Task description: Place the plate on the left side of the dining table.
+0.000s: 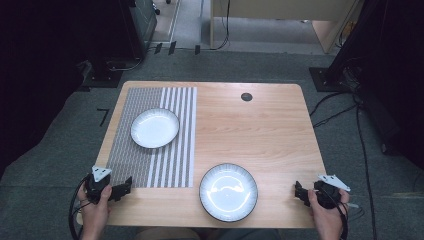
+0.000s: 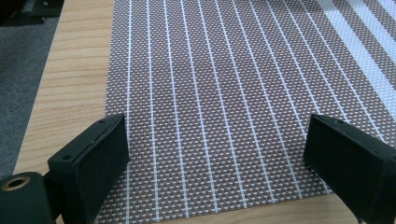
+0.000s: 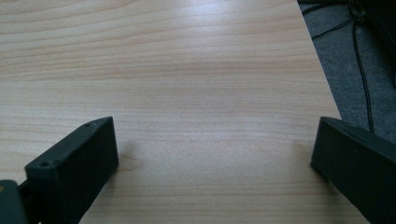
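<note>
Gaping wide, both tools [image 1: 121, 189] [image 1: 299, 193] empty.

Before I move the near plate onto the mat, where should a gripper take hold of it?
Grip the near plate by its rim, likely the right edge, coming in low from the right gripper side. It lies flat and shallow on the table, so only the raised rim offers open jaws a bite.

We count two white plates, one [image 1: 155, 128] on the striped mat and one [image 1: 228, 192] on the bare wood. There is one woven placemat [image 1: 150, 165], one wooden table [image 1: 260, 130] with a single round dark grommet [image 1: 246, 97] set into it. We also count two grippers, the left [image 1: 123, 189] and the right [image 1: 298, 192], each with two black jaws and each held in one hand.
</note>
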Demonstrator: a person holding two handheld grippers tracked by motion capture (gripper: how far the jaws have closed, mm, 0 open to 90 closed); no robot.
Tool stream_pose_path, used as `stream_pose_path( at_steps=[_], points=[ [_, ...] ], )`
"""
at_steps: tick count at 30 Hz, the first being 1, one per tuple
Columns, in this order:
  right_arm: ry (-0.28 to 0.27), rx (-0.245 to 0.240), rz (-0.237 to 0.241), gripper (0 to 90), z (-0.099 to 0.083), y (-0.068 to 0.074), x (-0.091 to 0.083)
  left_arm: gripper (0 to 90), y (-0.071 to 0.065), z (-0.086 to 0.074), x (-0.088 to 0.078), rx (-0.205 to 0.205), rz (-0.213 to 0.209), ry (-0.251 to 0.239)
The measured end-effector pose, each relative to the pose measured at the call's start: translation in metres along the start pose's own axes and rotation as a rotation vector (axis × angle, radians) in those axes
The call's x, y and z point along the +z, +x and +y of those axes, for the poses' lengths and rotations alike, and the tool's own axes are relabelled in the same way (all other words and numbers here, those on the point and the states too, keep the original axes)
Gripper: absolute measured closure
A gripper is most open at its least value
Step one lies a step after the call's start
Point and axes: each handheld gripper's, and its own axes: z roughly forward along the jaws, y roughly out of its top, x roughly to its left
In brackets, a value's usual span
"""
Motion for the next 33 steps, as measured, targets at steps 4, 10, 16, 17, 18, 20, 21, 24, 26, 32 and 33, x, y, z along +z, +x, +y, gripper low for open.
stream_pose_path(
  at_steps=[4,10,16,17,18,20,21,24,26,32,33],
  points=[
    [-0.001,0.000,-0.001,0.0,-0.0002,0.0002,-0.0001,6.3,0.0000,-0.0004,-0.0001,-0.001,0.001,-0.002],
    [0.001,0.003,-0.004,0.0,-0.0004,0.0006,-0.0005,6.4,0.0000,-0.0005,-0.0001,-0.002,0.000,-0.004],
    [0.001,0.008,-0.009,0.0,-0.0004,0.0012,-0.0005,6.3,0.0001,-0.0006,-0.0001,-0.002,0.000,-0.004],
    [0.001,0.008,-0.010,0.0,-0.0005,0.0013,-0.0005,6.3,0.0004,-0.0006,-0.0002,-0.002,-0.003,-0.004],
    [0.001,0.011,-0.013,0.0,-0.0005,0.0016,-0.0006,6.3,0.0004,-0.0006,-0.0002,-0.002,-0.003,-0.003],
    [0.001,0.012,-0.013,0.0,-0.0005,0.0017,-0.0006,6.3,0.0003,-0.0006,-0.0002,-0.003,-0.002,-0.003],
    [0.001,0.012,-0.013,0.0,-0.0004,0.0017,-0.0006,6.3,0.0004,-0.0006,-0.0002,-0.002,-0.003,-0.004],
    [0.001,0.012,-0.013,0.0,-0.0005,0.0016,-0.0006,6.3,0.0003,-0.0007,-0.0002,-0.003,-0.002,-0.004],
    [0.001,0.012,-0.013,0.0,-0.0005,0.0017,-0.0006,6.3,0.0004,-0.0006,-0.0002,-0.003,-0.003,-0.004],
    [0.001,0.012,-0.013,0.0,-0.0004,0.0017,-0.0006,6.1,0.0002,-0.0005,0.0000,-0.001,-0.002,-0.003],
    [0.001,0.012,-0.013,0.0,-0.0005,0.0016,-0.0006,6.0,0.0002,-0.0004,0.0000,-0.002,-0.002,-0.002]
  ],
)
